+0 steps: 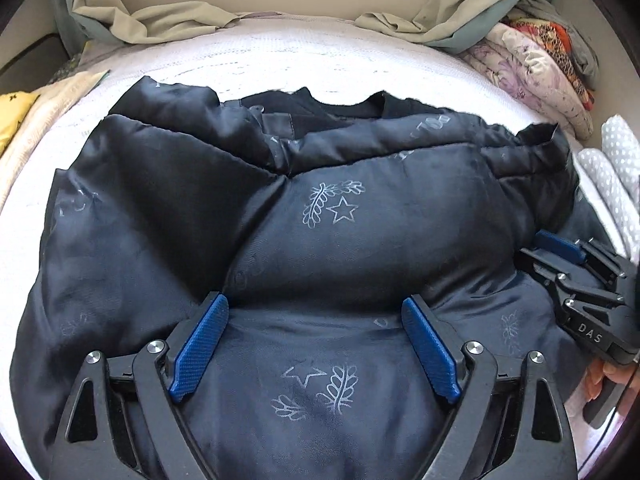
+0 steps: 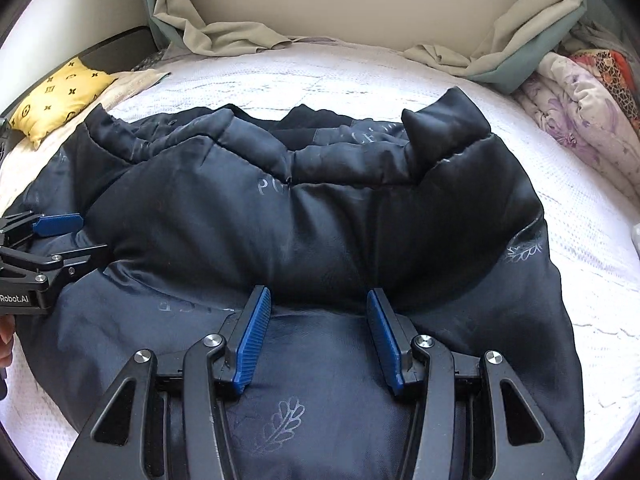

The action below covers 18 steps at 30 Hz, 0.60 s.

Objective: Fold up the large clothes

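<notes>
A dark navy padded jacket (image 1: 344, 240) lies lining-up on the white bed (image 1: 304, 64), its far part folded back into a thick roll. Pale star and leaf prints show on the lining. My left gripper (image 1: 316, 304) stands wide open over the near lining, its blue pads (image 1: 200, 344) touching no fold. In the right wrist view the same jacket (image 2: 320, 216) fills the middle. My right gripper (image 2: 318, 294) stands about half open just before the roll's edge, with only flat lining beneath. Each gripper shows at the other view's edge: the right gripper (image 1: 538, 250), the left gripper (image 2: 86, 236).
A yellow patterned pillow (image 2: 60, 96) lies at the far left. Folded floral bedding (image 2: 580, 112) is stacked at the far right. A beige and green sheet (image 1: 460, 20) drapes against the headboard. A white dotted cloth (image 1: 616, 176) sits by the right edge. A hand (image 1: 608, 380) holds the right gripper.
</notes>
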{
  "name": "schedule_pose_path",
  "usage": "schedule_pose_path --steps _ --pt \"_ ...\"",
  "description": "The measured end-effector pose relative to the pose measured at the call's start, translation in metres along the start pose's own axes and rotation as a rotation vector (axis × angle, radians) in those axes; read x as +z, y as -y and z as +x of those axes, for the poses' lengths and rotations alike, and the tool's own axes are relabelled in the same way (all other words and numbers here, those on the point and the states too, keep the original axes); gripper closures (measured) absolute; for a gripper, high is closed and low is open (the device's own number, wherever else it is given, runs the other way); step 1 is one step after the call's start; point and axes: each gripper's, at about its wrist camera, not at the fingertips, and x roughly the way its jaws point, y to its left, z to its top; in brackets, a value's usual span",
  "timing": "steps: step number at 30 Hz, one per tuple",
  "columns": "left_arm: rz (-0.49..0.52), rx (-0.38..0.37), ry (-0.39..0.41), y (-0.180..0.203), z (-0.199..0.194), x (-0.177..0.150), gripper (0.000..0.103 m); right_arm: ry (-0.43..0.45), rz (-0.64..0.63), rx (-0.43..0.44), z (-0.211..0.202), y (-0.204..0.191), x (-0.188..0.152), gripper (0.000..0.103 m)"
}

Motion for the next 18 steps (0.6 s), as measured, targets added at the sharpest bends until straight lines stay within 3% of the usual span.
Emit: schedule_pose_path --steps 5,8,11,13,17,18 --pt "-0.072 -0.059 -0.008 -0.014 -0.025 0.013 0.014 -0.069 0.159 0.149 -0.015 0.026 0.015 0.056" --pt "-0.123 -0.051 0.040 -0.031 -0.045 0.019 0.014 -0.016 0.245 0.239 -0.040 0.045 0.024 0.056" --pt "-0.164 0.005 0.101 -0.052 -0.064 0.023 0.014 0.083 0.195 0.159 -0.066 0.049 0.033 0.056" --pt "-0.189 0.023 0.101 -0.064 -0.065 0.022 0.014 0.114 0.182 0.104 -0.073 0.054 0.037 0.056" --pt "-0.252 0.002 0.033 -0.082 -0.044 0.015 0.015 0.050 0.225 0.041 -0.052 0.071 0.033 0.056" --pt "-0.260 -0.001 0.018 -0.084 -0.040 0.013 0.016 0.032 0.232 0.030 -0.046 0.073 0.030 0.061"
